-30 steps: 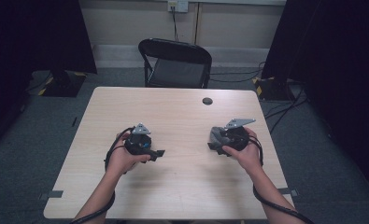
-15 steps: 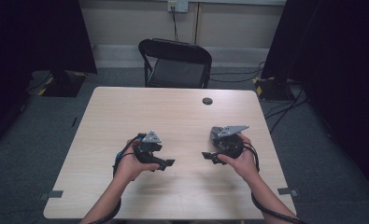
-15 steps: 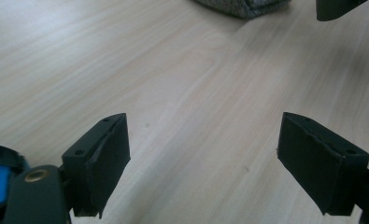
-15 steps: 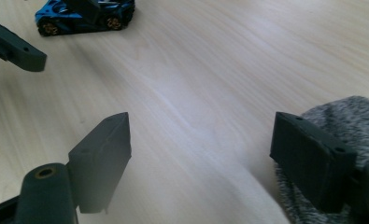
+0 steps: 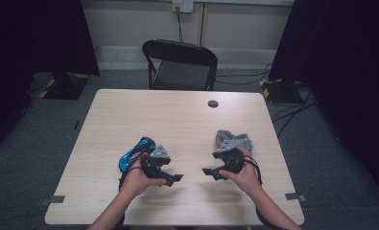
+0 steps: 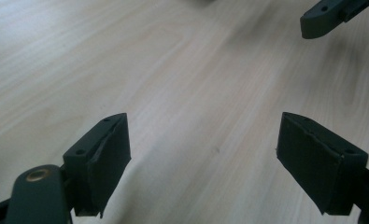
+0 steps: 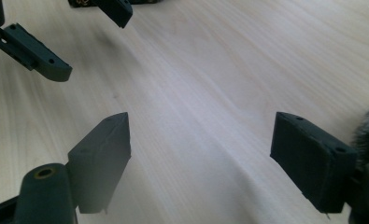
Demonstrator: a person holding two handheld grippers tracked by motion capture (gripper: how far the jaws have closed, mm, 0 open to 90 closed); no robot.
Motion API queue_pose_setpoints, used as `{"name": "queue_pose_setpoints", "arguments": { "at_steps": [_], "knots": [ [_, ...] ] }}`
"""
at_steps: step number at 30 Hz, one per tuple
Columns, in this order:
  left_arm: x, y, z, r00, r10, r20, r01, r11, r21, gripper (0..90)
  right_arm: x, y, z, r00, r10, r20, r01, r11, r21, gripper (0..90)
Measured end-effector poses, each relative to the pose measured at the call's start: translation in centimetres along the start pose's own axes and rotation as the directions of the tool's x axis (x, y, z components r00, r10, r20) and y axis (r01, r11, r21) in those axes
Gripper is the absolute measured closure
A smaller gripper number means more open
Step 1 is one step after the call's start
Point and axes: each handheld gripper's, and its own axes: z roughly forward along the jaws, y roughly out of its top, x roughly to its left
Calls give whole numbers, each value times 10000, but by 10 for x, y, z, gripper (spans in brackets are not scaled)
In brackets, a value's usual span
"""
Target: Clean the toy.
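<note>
My left claw (image 5: 177, 178) and right claw (image 5: 207, 171) face each other over the pale wooden table (image 5: 187, 120), both with jaws wide apart, gripping nothing. A glossy blue-and-black object (image 5: 132, 154) lies just behind the left claw; a fluffy grey object (image 5: 224, 138) lies behind the right.

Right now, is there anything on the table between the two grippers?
No. In the high view, bare tabletop lies between the left gripper and the right gripper; both are open.
</note>
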Motion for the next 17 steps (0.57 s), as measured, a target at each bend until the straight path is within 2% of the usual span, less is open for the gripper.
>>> {"name": "queue_pose_setpoints", "arguments": {
  "at_steps": [9, 17],
  "knots": [
    [-9, -11, 3, 9986, 515, 92, -517, 9985, 181, 177, 11, -14, 12, 9995, -172, -264, 179, 9995, 274, 198],
    [-19, -20, 9, 9953, 953, 174, -959, 9948, 354, 177, 19, -26, 19, 9993, -355, -98, 359, 9981, 497, 193]
  ]
}}
